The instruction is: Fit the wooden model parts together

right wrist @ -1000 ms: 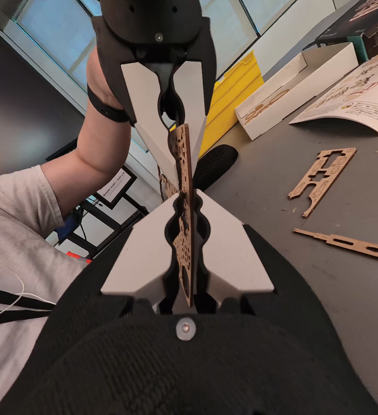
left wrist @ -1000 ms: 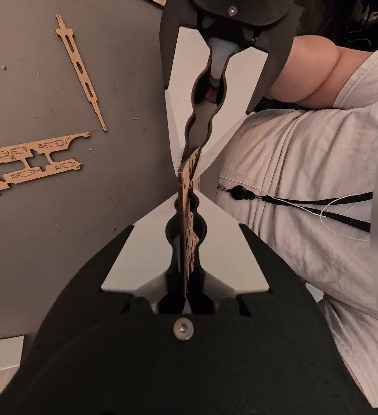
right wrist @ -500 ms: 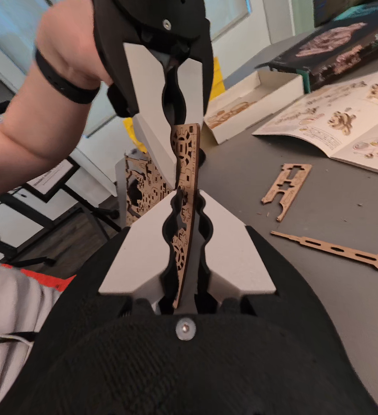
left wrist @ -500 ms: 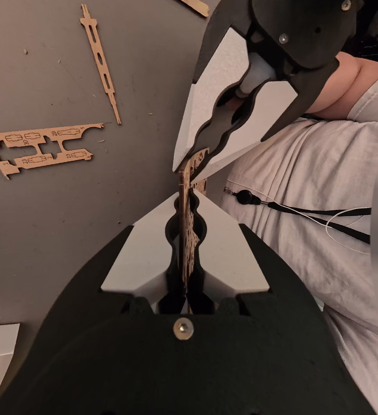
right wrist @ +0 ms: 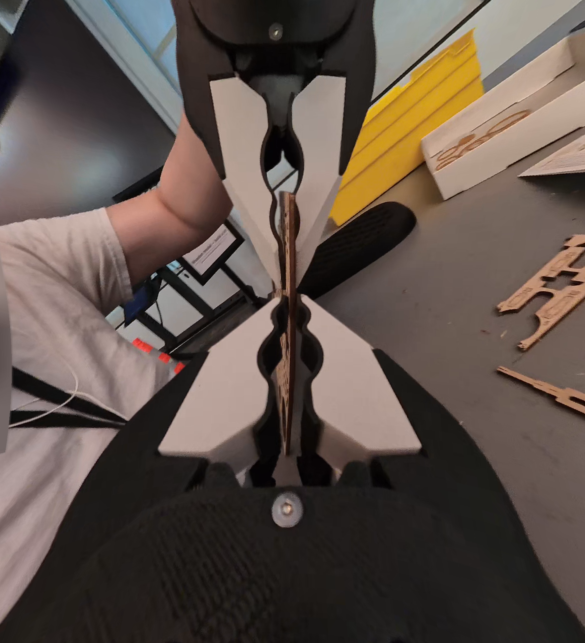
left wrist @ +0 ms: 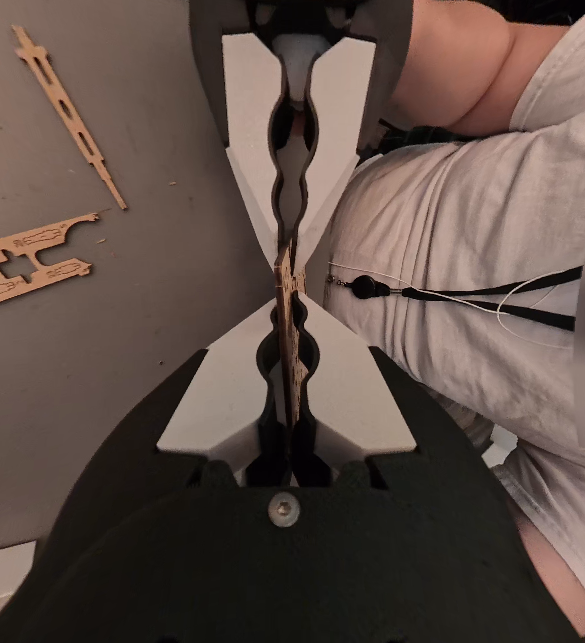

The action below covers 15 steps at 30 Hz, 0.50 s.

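While both tools face each other tip to tip above the grey table, a single thin wooden sheet spans the gap between them, seen edge-on. The left gripper is clamped on the near portion of this sheet, its white fingers pressed against both faces. The right gripper is likewise clenched on the sheet's other end, the perforated wood running back between its wavy dark pads. In the left wrist view, the right gripper's tips pinch the sheet's far edge from above.

On the table, well apart from the held sheet, lie a flat cut-out frame piece and a slender slotted strip, near each other but not touching. In the right wrist view, a white open box, a yellow bin and a printed booklet sit further back. A person's white shirt and black lanyard fill the side.
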Available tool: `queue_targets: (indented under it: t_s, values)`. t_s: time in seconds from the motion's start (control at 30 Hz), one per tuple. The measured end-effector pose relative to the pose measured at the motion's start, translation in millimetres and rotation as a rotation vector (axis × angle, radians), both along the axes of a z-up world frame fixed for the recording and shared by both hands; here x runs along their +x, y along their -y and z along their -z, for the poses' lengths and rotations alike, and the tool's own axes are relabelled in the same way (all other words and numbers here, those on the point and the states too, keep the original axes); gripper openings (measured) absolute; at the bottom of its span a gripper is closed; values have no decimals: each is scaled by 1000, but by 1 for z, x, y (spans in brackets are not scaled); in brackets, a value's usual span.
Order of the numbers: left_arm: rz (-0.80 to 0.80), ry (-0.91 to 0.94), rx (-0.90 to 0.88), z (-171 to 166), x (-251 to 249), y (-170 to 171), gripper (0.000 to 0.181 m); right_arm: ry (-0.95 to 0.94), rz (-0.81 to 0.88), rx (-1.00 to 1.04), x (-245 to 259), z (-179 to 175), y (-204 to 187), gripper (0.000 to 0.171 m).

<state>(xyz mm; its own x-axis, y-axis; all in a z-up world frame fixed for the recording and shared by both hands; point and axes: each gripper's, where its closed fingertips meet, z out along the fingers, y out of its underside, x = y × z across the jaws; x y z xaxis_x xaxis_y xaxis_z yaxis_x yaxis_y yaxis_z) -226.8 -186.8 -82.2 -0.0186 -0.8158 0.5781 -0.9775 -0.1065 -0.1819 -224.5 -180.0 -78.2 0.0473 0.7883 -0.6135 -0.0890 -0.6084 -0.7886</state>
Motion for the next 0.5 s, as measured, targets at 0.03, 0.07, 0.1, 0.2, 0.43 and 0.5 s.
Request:
queue_targets:
  t_s: [0.03,0.07,0.1,0.2,0.43,0.5]
  values:
    - [12,4,-7,-1,0,2,1,-5,-16,3,0,-1,1,2]
    - [22,9,-8,-2,0,3,1,-13,-32,9,0,-2,3,2]
    - [39,15,-14,-3,0,5,1,-26,-53,13,0,-4,6,1]
    - [92,28,-15,-7,-2,10,1,-54,-91,5,-2,-8,10,1]
    - [23,-18,6,-2,-2,-2,1,39,49,60,-1,-1,-4,3]
    - [-5,-19,7,-1,0,-4,1,72,100,67,0,-1,-7,4]
